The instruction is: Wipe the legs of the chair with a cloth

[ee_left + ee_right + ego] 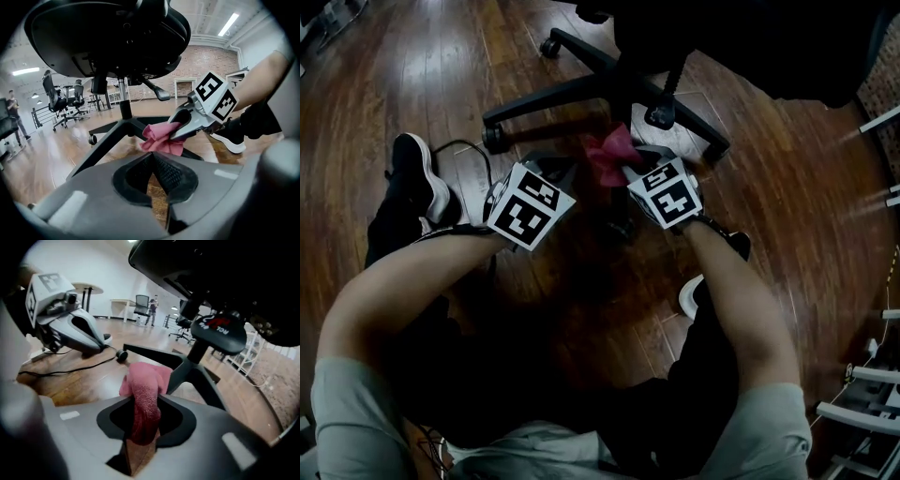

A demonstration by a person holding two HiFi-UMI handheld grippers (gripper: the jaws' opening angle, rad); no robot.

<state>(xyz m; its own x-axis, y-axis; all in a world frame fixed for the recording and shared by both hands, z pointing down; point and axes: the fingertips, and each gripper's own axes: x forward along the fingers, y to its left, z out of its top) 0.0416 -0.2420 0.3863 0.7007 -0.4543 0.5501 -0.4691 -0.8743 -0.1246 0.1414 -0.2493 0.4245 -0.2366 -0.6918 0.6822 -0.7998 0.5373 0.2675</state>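
Note:
A pink cloth (612, 156) hangs bunched in my right gripper (630, 169), whose jaws are shut on it just in front of the black chair base. In the right gripper view the cloth (143, 394) fills the gap of that gripper (144, 400) and pokes out ahead, close to a chair leg (199, 376). My left gripper (562, 167) sits to the left of the cloth, apart from it. Its jaws (152, 154) are shut and empty. From there I see the right gripper (174, 136) holding the cloth (161, 139) above the floor, before a leg (105, 138).
The chair's legs (553, 96) spread over the dark wooden floor and end in casters (494, 139). A black cable (459, 145) lies by my left shoe (417, 178). White metal frames (862, 394) stand at the right edge. Other office chairs (61, 101) stand far off.

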